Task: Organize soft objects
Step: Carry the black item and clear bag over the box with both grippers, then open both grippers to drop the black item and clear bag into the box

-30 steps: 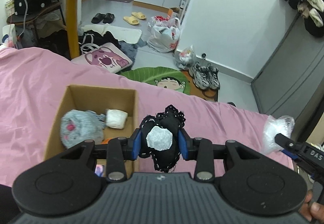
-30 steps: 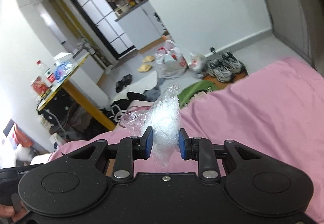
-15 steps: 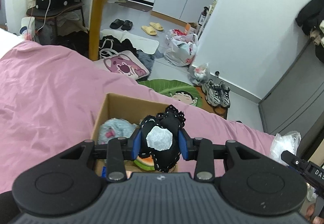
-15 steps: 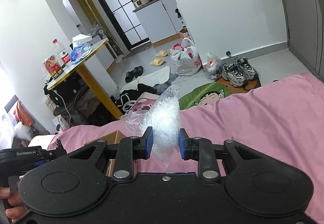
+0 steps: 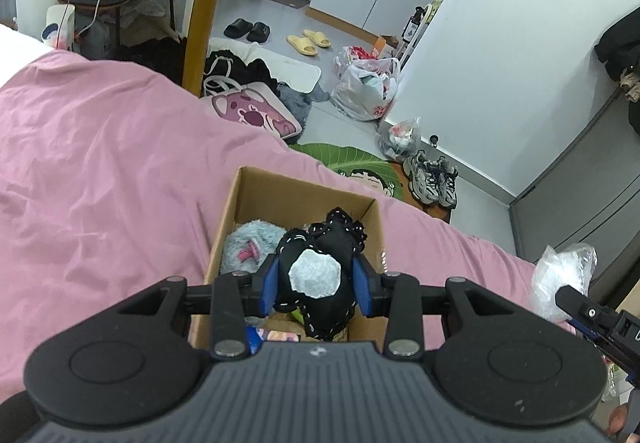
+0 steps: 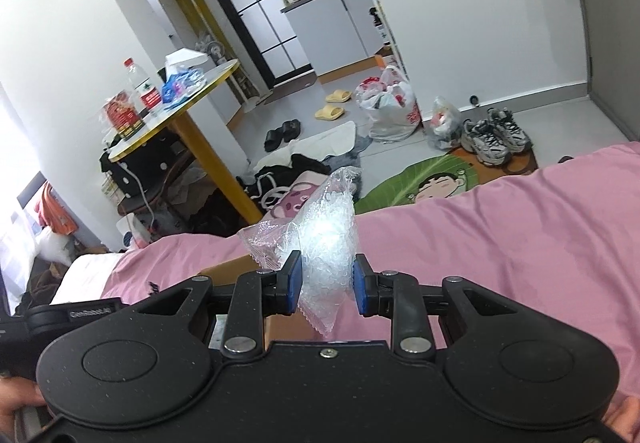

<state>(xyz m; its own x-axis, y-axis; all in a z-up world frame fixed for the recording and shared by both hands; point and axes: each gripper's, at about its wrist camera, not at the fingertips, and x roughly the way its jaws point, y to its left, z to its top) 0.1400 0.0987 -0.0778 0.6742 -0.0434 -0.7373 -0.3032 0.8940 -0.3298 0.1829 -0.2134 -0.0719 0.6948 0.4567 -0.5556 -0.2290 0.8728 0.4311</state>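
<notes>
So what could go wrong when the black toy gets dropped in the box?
The cardboard box already holds a fluffy grey toy, so the black toy in the left gripper might perch on top and roll out. The right gripper only pinches the clear bead bag, which might slip.

On my left gripper [image 6: 60, 317], seen at the lower left of the right wrist view, I read white lettering "GenRobot.AI"; the labels on the bottle [image 6: 141, 85] and red jar [image 6: 120, 114] on the table are too small to read.
</notes>
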